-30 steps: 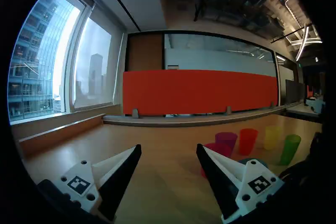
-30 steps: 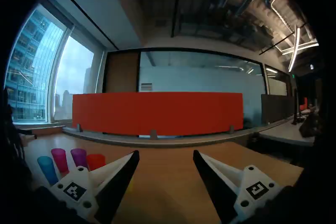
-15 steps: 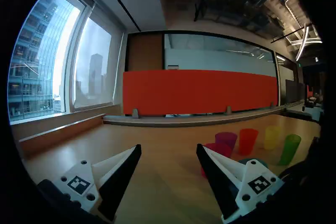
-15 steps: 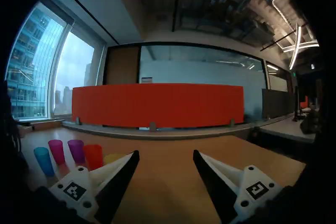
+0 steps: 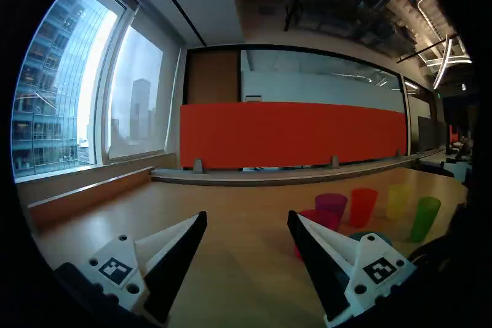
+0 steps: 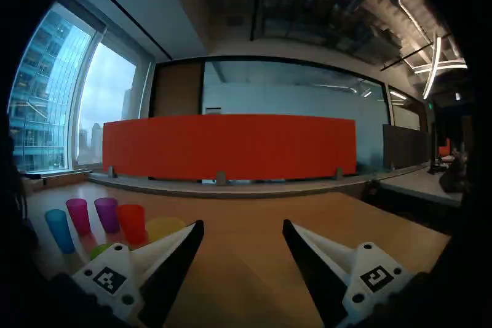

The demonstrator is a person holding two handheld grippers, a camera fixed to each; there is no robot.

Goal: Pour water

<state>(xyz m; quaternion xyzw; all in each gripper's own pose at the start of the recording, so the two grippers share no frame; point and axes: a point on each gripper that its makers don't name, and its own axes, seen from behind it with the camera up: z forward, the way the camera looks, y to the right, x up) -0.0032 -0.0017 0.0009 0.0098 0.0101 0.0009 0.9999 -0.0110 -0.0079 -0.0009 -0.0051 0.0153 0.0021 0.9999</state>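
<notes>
In the left gripper view my left gripper (image 5: 246, 229) stands open over the wooden table (image 5: 240, 205), nothing between its fingers. Beyond its right finger is a row of plastic cups: purple (image 5: 332, 203), orange (image 5: 363, 205), yellow (image 5: 398, 200), green (image 5: 425, 217); a pink cup (image 5: 320, 218) and a blue one (image 5: 369, 237) are partly hidden behind that finger. In the right gripper view my right gripper (image 6: 243, 236) is open and empty. To its left stand the blue cup (image 6: 59, 230), pink cup (image 6: 78, 215), purple cup (image 6: 107, 213), orange cup (image 6: 132, 223), yellow cup (image 6: 163, 228) and a sliver of green cup (image 6: 101, 249).
An orange partition screen (image 6: 229, 146) runs along the table's far edge. Large windows (image 5: 74, 106) are on the left. Another desk (image 6: 424, 183) stands to the right, with a dark gap between it and the table.
The right gripper has tipped downward, so the cups sit higher in its view and the yellow and green ones have come into sight. The left gripper has stayed still.
</notes>
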